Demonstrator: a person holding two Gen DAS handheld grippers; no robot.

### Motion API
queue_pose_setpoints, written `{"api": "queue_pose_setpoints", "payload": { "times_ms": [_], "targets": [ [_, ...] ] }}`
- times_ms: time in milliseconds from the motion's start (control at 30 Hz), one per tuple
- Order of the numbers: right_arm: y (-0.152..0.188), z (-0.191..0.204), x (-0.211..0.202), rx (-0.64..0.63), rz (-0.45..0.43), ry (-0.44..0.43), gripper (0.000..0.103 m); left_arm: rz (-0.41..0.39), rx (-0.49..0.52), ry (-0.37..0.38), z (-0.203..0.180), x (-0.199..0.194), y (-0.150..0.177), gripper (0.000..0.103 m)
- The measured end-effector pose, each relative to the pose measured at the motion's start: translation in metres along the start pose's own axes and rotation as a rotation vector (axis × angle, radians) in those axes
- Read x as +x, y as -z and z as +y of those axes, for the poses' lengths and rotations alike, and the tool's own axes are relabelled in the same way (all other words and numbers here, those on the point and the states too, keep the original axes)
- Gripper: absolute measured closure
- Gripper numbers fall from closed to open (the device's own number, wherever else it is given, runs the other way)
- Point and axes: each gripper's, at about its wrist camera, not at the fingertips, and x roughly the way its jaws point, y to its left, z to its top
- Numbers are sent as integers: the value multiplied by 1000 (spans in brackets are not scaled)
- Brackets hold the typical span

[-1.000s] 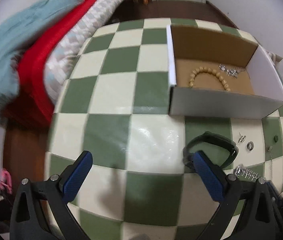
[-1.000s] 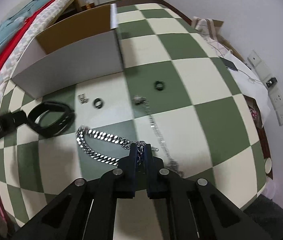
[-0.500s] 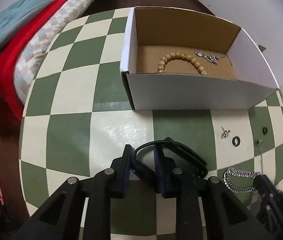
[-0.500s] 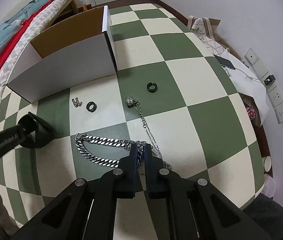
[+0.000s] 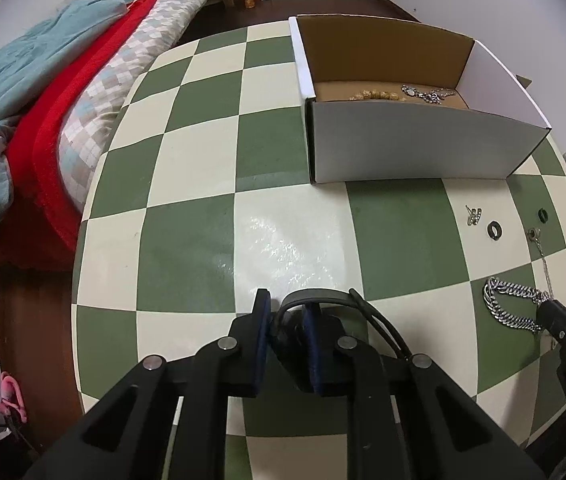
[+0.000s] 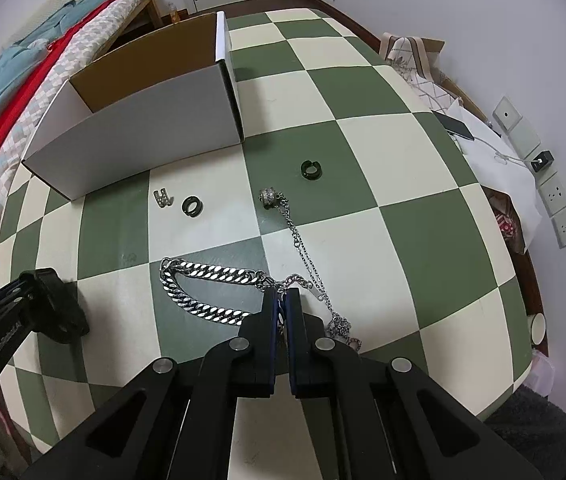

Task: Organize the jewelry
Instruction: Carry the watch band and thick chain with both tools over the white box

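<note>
In the left wrist view my left gripper [image 5: 286,309] is shut on a black looped band [image 5: 323,295] near the table's front edge. In the right wrist view my right gripper [image 6: 281,297] is shut on the clasp end of a thick silver curb chain [image 6: 211,273], which lies doubled on the checkered table. A thin silver necklace [image 6: 307,258] with a round pendant [image 6: 270,198] runs beside it. A white cardboard box [image 5: 411,144] at the back holds a wooden bead bracelet [image 5: 379,96] and a silver piece [image 5: 427,94].
Loose on the table between chain and box lie a small silver earring [image 6: 163,198], a black ring [image 6: 191,205] and a black cuff ring [image 6: 311,169]. A bed with red and blue bedding [image 5: 43,92] borders the table's left side. A wall with sockets [image 6: 555,196] stands right.
My left gripper went from open beside the black band to shut on it, and has drawn back from the box. My right gripper stayed shut on the thick chain, barely moving.
</note>
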Motion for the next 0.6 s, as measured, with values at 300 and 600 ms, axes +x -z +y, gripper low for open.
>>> {"api": "queue_pose_setpoints", "payload": {
  "times_ms": [300,600],
  "targets": [
    [-1,2,-21,3,-34,-34,99,-29,10,33,2,-13,-2,92],
    [-25,12,-79,-18,-129,-134,99,-123,26,104,3,-65,-20,92]
  ]
}}
